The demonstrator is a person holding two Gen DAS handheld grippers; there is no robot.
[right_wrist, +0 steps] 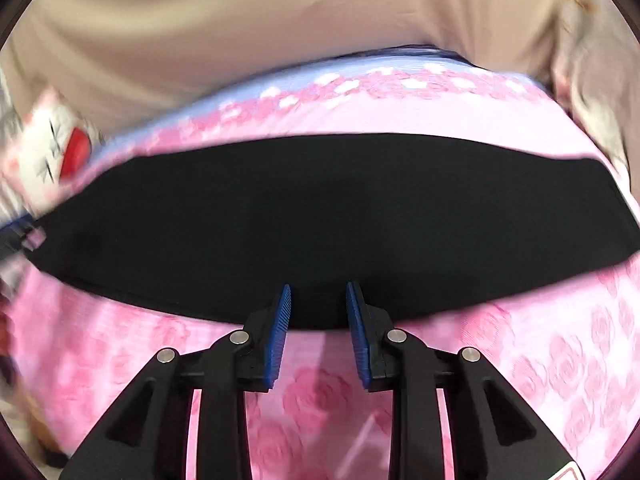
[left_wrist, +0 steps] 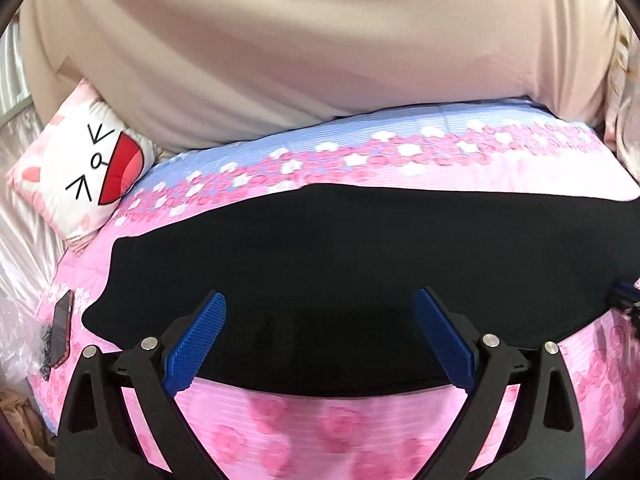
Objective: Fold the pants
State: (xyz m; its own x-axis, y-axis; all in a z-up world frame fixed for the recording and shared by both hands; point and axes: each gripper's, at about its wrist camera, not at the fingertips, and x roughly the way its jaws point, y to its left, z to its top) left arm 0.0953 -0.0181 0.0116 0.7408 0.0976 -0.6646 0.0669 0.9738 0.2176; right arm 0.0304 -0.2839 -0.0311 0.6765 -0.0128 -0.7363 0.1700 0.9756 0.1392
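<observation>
Black pants (left_wrist: 340, 252) lie flat across a pink flowered bedspread (left_wrist: 340, 424), folded into a long band. My left gripper (left_wrist: 320, 304) is wide open, its blue pads over the near edge of the pants, holding nothing. In the right wrist view the pants (right_wrist: 320, 216) stretch from left to right. My right gripper (right_wrist: 319, 292) is open with a narrower gap, its tips at the near hem, nothing between them. The other gripper's tip shows at the pants' right end (left_wrist: 624, 296) and left end (right_wrist: 16, 232).
A white cartoon-face pillow (left_wrist: 80, 184) lies at the back left of the bed. A phone (left_wrist: 60, 328) lies at the left bed edge beside clear plastic. A beige curtain (left_wrist: 320, 40) hangs behind the bed. The right wrist view is motion-blurred.
</observation>
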